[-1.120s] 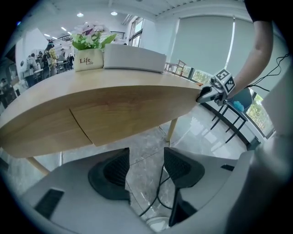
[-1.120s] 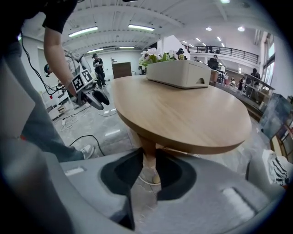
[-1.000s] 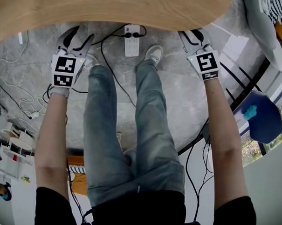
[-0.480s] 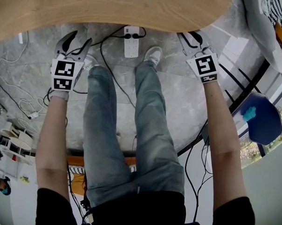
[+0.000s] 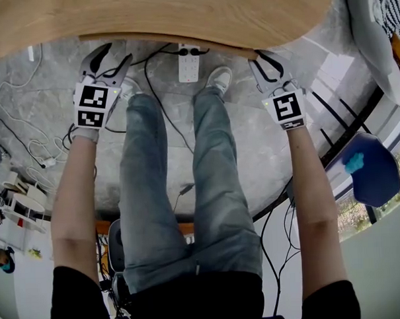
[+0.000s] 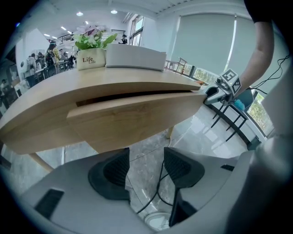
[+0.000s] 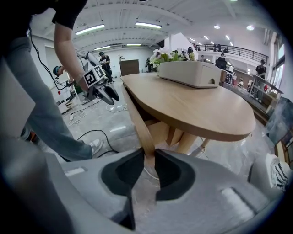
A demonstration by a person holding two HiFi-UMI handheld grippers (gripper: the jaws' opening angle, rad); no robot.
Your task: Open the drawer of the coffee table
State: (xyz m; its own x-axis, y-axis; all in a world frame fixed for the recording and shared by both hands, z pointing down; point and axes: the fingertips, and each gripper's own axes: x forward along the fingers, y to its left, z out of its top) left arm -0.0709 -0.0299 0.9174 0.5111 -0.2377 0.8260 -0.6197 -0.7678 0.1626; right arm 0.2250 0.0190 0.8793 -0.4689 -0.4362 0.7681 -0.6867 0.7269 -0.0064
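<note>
Right claw (image 7: 149, 155) pinched shut on the end of the drawer (image 7: 136, 114), one pad on each face of its thin front board. Left claw (image 6: 146, 157) spread wide and gripping nothing. Between its pads we see only floor and a cable (image 6: 159, 185), with the drawer front just above and beyond them.

Drawer hangs under the table (image 7: 201, 109) top and stands slightly proud of it, a dark gap along its upper edge. We judge it barely started.

To do this well, we would pull level and straight toward ourselves. The right pinch should stay square so the board neither slips nor racks. Our left claw could take the other end to even the pull.

Farther off, a white box (image 7: 187, 73) sits on the tabletop.
</note>
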